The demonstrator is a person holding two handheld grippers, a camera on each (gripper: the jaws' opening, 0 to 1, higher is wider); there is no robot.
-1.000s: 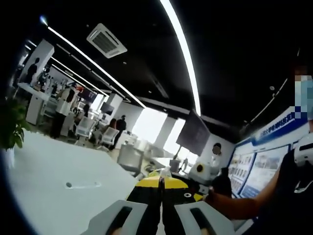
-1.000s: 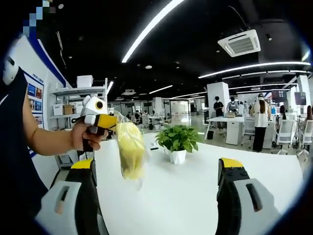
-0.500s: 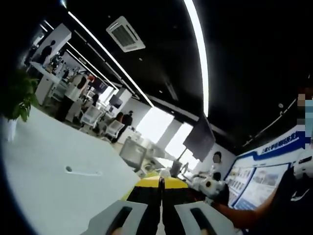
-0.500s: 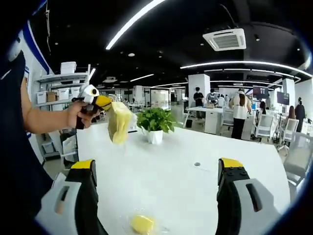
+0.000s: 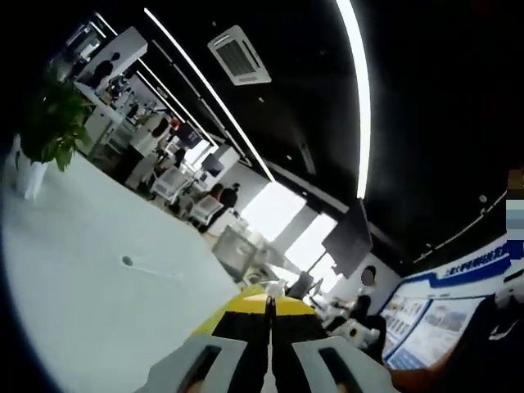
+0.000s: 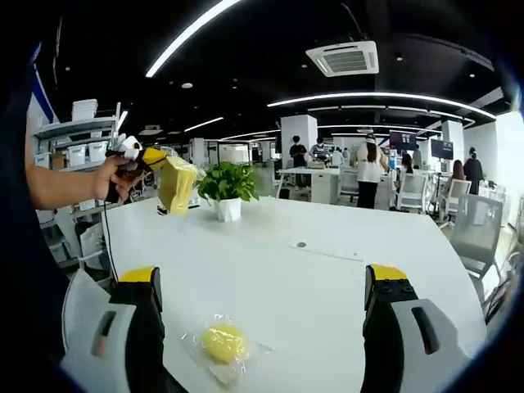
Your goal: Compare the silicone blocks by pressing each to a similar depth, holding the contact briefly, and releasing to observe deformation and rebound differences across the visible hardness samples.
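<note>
In the right gripper view, a hand holds my left gripper (image 6: 150, 158) up at the far left, above the white table (image 6: 327, 286). It is shut on a clear bag with a yellow silicone block (image 6: 176, 183), which hangs from its jaws. A second yellow silicone block (image 6: 223, 343) lies in its clear wrapper on the table, near the left jaw of my right gripper (image 6: 262, 278), which stands open and holds nothing. In the left gripper view, my left gripper (image 5: 268, 304) has its yellow-tipped jaws pressed together; the bag is hidden there.
A potted plant (image 6: 225, 187) stands at the table's far left end, also seen as the plant (image 5: 51, 123). A small round port (image 6: 302, 244) sits mid-table. Chairs (image 6: 471, 237) and several people stand beyond the right edge. Shelves (image 6: 74, 139) line the left wall.
Both views have shifted with the hands. My left gripper with the bagged block now sits farther off and more to the left. The wrapped block on the table has come into the right gripper view.
</note>
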